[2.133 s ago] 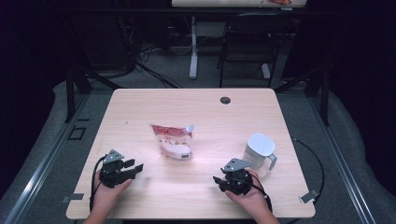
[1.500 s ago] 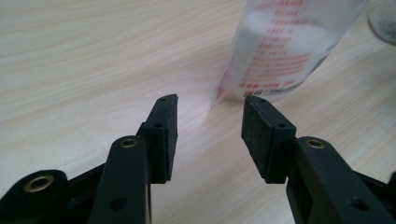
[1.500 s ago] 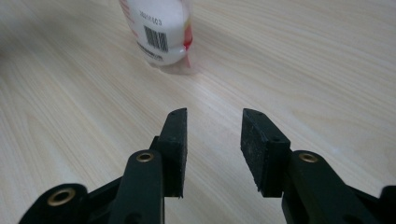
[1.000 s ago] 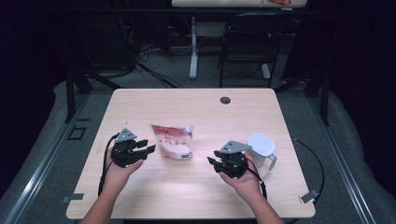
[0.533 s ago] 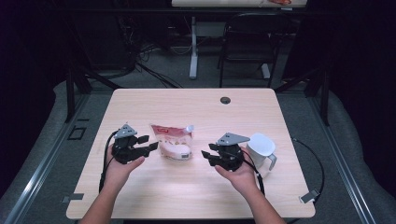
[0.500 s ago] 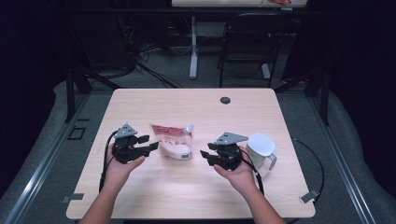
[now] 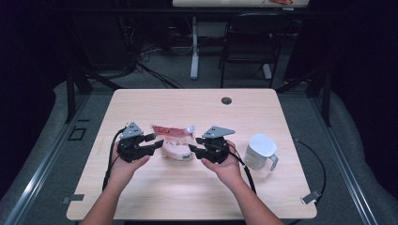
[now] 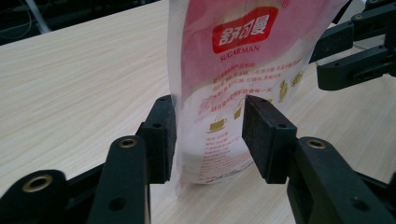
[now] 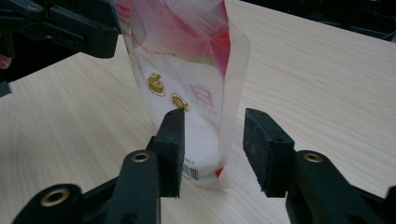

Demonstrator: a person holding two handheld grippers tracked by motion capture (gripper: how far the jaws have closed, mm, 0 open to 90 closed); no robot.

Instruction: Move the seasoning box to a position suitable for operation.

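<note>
On the table [image 7: 141, 197], from the high view, the left gripper [image 7: 151, 143] sits at nine o'clock of the pink pouch [image 7: 172, 140], the right gripper [image 7: 196, 146] at three, a white jug [image 7: 259, 151] beyond; the left gripper view shows printed lettering on the pouch [image 8: 233, 70], jaws just closing, apart around its edge, one pad touching; the right gripper view shows a barcode, jaws closing, parted around the pouch's [image 9: 187, 84] corner.

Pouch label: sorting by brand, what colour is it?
Red with white lettering, on the pouch; clearest in the left gripper view.
</note>
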